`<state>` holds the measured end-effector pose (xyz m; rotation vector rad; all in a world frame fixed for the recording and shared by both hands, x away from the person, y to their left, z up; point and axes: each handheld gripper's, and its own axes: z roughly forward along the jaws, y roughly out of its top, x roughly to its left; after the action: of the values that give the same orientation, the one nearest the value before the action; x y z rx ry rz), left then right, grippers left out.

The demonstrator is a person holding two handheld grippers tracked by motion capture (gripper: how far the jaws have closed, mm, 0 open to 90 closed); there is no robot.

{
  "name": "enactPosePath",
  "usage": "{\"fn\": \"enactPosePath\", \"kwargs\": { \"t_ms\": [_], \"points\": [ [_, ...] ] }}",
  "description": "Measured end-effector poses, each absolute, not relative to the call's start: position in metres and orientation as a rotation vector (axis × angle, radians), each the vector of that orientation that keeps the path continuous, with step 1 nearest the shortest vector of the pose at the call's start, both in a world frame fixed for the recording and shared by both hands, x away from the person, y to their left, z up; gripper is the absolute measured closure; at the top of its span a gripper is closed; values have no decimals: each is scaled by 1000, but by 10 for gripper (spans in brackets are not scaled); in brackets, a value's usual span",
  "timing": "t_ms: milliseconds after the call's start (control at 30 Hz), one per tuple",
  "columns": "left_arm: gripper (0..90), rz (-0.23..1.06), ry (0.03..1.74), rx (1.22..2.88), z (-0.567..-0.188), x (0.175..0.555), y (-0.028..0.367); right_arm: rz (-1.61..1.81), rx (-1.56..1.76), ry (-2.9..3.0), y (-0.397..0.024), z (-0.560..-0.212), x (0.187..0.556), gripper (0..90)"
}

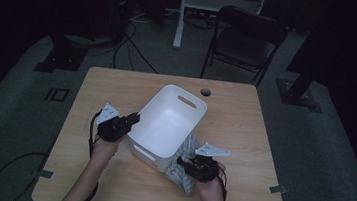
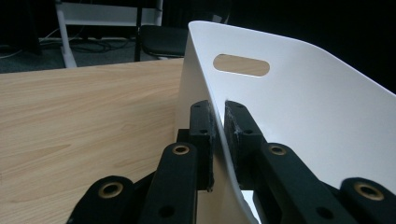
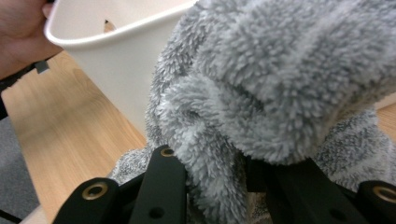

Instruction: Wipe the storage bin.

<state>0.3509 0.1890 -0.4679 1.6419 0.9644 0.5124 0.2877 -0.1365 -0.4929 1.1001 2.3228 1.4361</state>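
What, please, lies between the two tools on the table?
In the high view, the white bin stands between them: the left tool is clamped on its rim, and the right tool grips a grey fleece beside it.

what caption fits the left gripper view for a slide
Left tool clamps the thin wall of the white plastic bin on the light wooden table.
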Motion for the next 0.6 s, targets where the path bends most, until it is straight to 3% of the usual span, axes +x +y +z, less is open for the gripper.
{"fn": "enactPosePath", "kwargs": {
  "t_ms": [600],
  "points": [
    [819,528,990,1629,-468,351,188,1277,1228,2407,-136,-534,309,751]
  ]
}}
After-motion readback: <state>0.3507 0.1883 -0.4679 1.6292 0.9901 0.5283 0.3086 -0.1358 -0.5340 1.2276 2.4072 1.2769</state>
